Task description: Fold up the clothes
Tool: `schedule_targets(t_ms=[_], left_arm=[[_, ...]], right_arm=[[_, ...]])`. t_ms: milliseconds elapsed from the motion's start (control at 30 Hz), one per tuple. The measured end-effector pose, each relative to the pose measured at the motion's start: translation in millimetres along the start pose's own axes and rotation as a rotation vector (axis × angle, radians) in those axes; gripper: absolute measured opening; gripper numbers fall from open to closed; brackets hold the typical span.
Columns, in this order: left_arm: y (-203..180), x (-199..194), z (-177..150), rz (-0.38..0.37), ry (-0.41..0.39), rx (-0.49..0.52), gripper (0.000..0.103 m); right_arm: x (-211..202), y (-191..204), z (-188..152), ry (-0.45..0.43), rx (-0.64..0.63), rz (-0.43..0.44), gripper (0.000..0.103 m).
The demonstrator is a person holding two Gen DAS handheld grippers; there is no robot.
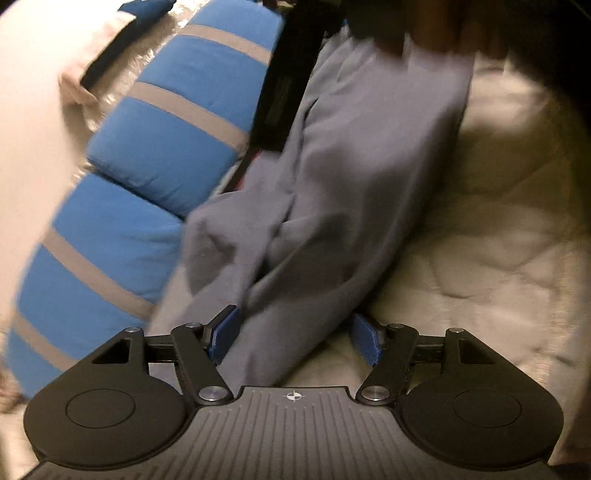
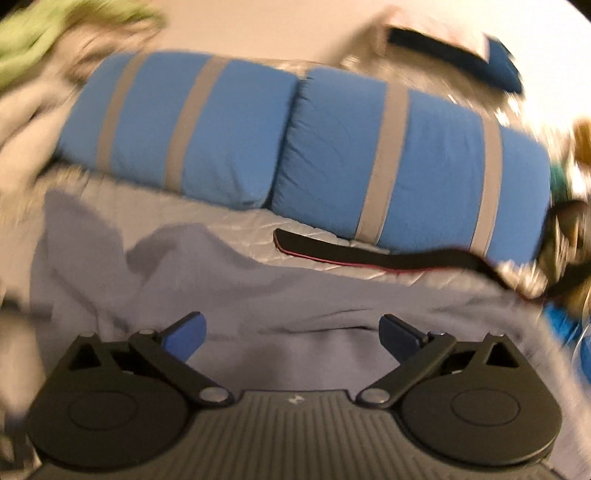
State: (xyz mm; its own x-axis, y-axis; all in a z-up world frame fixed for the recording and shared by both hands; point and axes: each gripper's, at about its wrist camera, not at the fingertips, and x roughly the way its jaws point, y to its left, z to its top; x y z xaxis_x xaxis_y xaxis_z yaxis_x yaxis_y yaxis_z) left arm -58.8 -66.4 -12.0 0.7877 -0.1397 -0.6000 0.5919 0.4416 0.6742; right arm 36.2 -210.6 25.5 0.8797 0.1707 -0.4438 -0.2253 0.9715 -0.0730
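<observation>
— Quilted cream bedding (image 1: 491,229) covers the bed, and the grey garment (image 1: 332,192) lies spread across it. What sits behind the garment?

— Two blue pillows (image 2: 295,147) with grey stripes, side by side along its far edge. A black strap (image 2: 369,251) with a red edge lies on the bedding between the garment and the pillows.

— And the left gripper (image 1: 295,332)?

— Released. Its jaws stand apart, with a fold of the garment running between them; the left pad (image 1: 225,332) is at the cloth's edge, the right one clear of it. Nothing is pinched.

— The right gripper (image 2: 291,336)?

— Also let go, jaws spread wide above the garment, holding nothing. That view is badly blurred.

— Anything else near the garment?

— Green cloth (image 2: 55,29) at the far left beyond the pillows, too smeared to say more. In the left view something dark crosses the garment's top edge; I cannot tell what it is
</observation>
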Motion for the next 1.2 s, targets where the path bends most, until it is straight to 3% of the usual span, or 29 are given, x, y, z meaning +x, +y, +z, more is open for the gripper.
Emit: schedule_targets(t_ms=[133,233,333,433,600,700,767,867,1067,1100,1133,1167,1200], left_arm=[[38,-18,-18,-0.265,-0.134,-0.216,0.064],[71,-21,-33,-0.384,-0.213,-0.444,0.064],[94,-18,-41,-0.342,-0.248,-0.600,0.064],[107,-6,-39,-0.202,-0.230,-0.668,0.064],[109,20,-30,-0.049,-0.132,-0.607,0.064],[91,35,-17,0.124,-0.028,-0.417,0.064],[81,46,-13,0.170,0.026,-0.291,0.064],[78,67,-11,0.171,0.082,-0.172,0.064],[89,78,-10,0.088,0.189,-0.169,0.062],[94,78,-11,0.077,0.195,-0.198,0.056],[99,78,-12,0.066,0.200,-0.227,0.023],[103,78,-14,0.066,0.204,-0.271,0.004],[109,78,-16,0.079,0.208,-0.319,0.004]], right_arm=[[19,8,-21,0.020,0.089,0.053,0.103],[24,17,-32,0.049,0.027,0.065,0.103],[26,19,-33,0.052,0.013,0.074,0.103],[33,20,-35,0.084,0.018,0.091,0.103],[39,16,-37,0.122,0.055,0.116,0.103],[41,13,-37,0.138,0.080,0.127,0.103],[41,12,-38,0.143,0.093,0.133,0.103],[41,10,-38,0.142,0.102,0.143,0.103],[39,10,-38,0.144,0.108,0.152,0.103],[39,10,-38,0.144,0.106,0.151,0.103],[39,11,-38,0.144,0.103,0.150,0.103],[38,12,-39,0.145,0.099,0.148,0.103],[38,13,-39,0.145,0.096,0.147,0.103]])
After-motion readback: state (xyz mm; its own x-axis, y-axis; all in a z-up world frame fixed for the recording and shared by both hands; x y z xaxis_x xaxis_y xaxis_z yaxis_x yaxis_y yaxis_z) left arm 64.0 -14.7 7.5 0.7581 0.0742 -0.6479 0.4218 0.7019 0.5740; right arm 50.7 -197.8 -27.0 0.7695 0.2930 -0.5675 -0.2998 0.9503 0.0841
